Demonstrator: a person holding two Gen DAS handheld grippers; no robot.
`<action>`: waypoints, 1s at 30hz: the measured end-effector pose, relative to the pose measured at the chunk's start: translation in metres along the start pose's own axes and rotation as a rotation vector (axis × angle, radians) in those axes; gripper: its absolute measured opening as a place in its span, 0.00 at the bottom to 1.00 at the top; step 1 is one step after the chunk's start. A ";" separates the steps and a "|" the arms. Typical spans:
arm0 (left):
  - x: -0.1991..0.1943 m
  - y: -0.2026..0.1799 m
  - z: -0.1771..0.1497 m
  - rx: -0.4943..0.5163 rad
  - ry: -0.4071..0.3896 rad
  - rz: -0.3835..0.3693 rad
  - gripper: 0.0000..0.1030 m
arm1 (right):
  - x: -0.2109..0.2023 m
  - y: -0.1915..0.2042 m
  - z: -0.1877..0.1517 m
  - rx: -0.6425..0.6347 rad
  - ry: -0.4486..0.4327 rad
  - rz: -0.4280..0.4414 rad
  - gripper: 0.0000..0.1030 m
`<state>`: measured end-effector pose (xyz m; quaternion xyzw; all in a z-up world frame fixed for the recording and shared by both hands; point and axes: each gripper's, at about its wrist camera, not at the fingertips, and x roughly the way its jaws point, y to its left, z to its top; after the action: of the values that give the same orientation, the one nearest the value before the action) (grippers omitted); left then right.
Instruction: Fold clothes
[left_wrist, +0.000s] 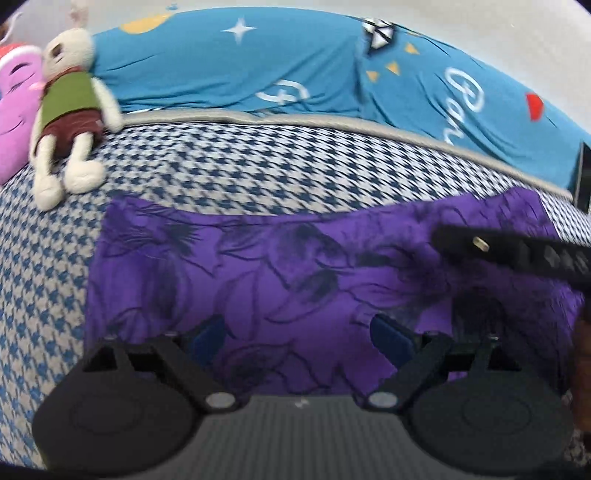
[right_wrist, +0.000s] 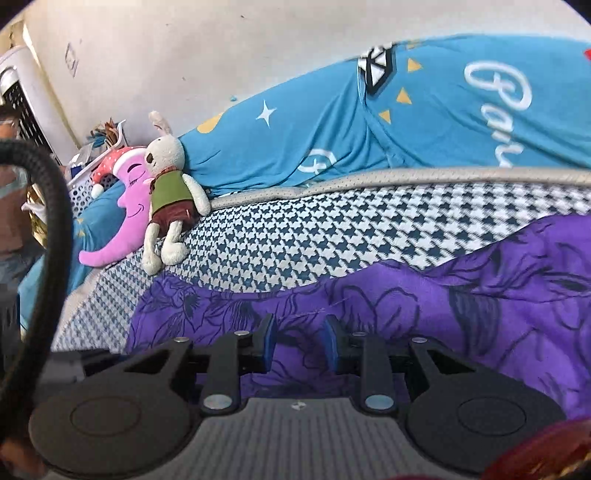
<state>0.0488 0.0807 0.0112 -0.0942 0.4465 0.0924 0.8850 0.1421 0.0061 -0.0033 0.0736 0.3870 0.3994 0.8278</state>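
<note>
A purple garment with a dark flower print (left_wrist: 295, 273) lies spread flat on the houndstooth bed cover (left_wrist: 207, 170). My left gripper (left_wrist: 299, 341) hovers over its near part, open wide, with the blue pads (left_wrist: 391, 343) far apart and only flat cloth showing between them. In the right wrist view the same purple garment (right_wrist: 461, 302) fills the lower right. My right gripper (right_wrist: 299, 341) is open over its near edge with a narrower gap and nothing pinched. A black finger of the right gripper (left_wrist: 517, 254) reaches in over the garment's right side.
A stuffed rabbit in a green vest (right_wrist: 168, 199) and a pink moon pillow (right_wrist: 125, 218) lie at the far left of the bed. Blue printed bedding (left_wrist: 258, 70) lines the wall behind. A black cable (right_wrist: 55, 229), a white basket (right_wrist: 86, 184) and a person (right_wrist: 14, 206) are at the left.
</note>
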 end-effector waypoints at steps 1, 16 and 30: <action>0.002 -0.004 -0.001 0.009 0.003 -0.001 0.87 | 0.006 -0.003 0.002 0.014 0.017 -0.004 0.27; 0.017 -0.039 -0.007 0.076 0.013 -0.043 0.87 | 0.046 -0.027 0.023 0.066 0.048 -0.087 0.22; 0.025 -0.051 -0.009 0.092 0.023 -0.033 0.91 | 0.015 -0.020 0.021 0.111 0.037 -0.046 0.27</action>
<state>0.0690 0.0312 -0.0102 -0.0621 0.4586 0.0560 0.8847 0.1743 0.0067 -0.0064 0.1033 0.4255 0.3593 0.8241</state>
